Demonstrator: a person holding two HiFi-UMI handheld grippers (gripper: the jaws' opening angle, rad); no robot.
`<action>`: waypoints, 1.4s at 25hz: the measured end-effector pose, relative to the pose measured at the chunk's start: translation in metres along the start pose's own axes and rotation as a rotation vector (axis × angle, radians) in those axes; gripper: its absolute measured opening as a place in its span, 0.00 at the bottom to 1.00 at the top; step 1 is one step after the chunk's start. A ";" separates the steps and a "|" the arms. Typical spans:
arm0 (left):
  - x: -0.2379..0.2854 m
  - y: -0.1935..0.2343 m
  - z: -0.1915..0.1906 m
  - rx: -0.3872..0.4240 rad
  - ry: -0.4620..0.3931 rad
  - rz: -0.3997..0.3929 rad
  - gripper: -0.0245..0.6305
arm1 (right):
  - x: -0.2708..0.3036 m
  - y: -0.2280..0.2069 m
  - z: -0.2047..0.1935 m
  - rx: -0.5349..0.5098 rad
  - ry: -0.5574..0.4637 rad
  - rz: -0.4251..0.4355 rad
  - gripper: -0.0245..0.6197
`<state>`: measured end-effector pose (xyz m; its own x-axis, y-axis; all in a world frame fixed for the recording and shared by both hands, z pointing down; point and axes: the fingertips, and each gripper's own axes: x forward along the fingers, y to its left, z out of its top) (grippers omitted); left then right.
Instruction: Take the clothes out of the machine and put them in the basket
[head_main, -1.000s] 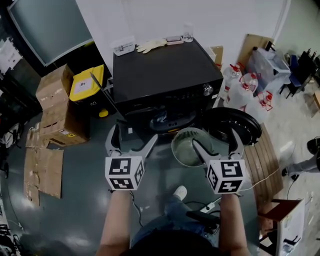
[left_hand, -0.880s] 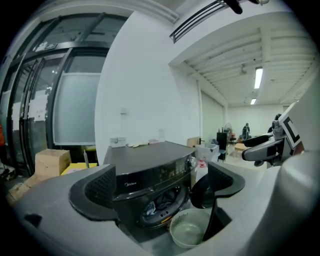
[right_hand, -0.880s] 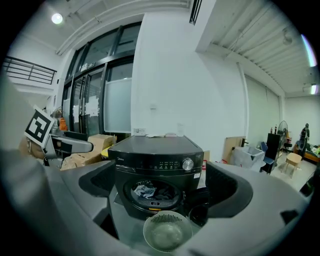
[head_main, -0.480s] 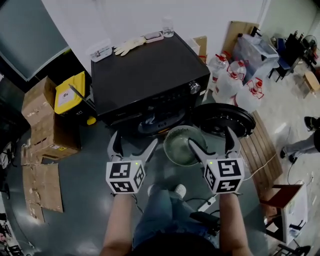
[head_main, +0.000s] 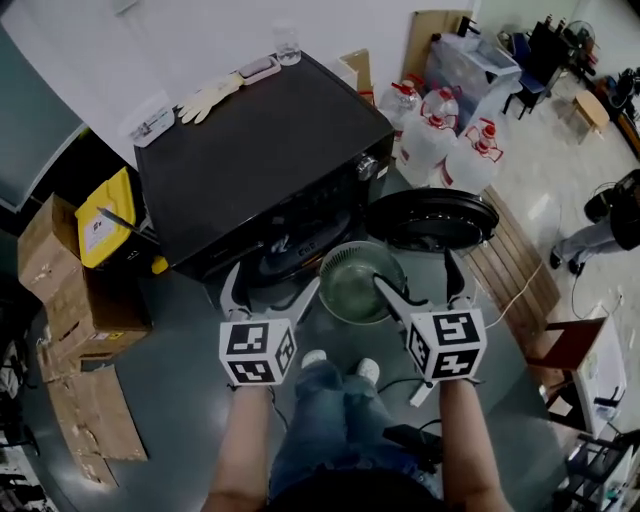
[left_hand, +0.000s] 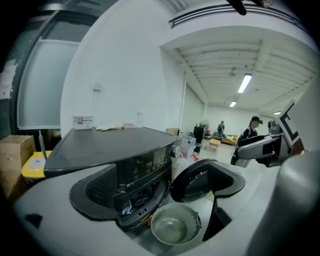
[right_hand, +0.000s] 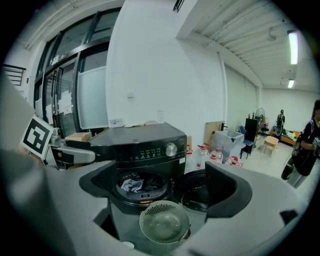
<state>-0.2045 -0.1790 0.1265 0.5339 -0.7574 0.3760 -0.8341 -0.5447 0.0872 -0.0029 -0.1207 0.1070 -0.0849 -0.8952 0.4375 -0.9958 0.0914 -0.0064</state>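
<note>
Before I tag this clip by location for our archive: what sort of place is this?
Probably a workshop or lab, not a home laundry room: the black washing machine stands among stacked cardboard boxes and big water jugs.

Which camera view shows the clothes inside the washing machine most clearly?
The right gripper view: it looks nearly straight into the open machine, where the clothes lie in a heap. The left gripper view catches them at a slant, partly hidden by the machine's front. The head view, from above, barely shows them.
</note>
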 end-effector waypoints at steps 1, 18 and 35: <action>0.006 0.002 -0.001 0.006 0.010 -0.019 0.90 | 0.003 0.001 -0.002 0.008 0.010 -0.017 0.89; 0.086 -0.016 -0.052 0.177 0.179 -0.339 0.90 | 0.045 0.005 -0.047 0.155 0.123 -0.256 0.89; 0.163 -0.038 -0.146 0.114 0.292 -0.341 0.90 | 0.073 -0.039 -0.151 0.187 0.204 -0.241 0.89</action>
<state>-0.1061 -0.2297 0.3190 0.6997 -0.4039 0.5893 -0.5884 -0.7936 0.1548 0.0354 -0.1240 0.2751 0.1423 -0.7742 0.6168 -0.9772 -0.2092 -0.0372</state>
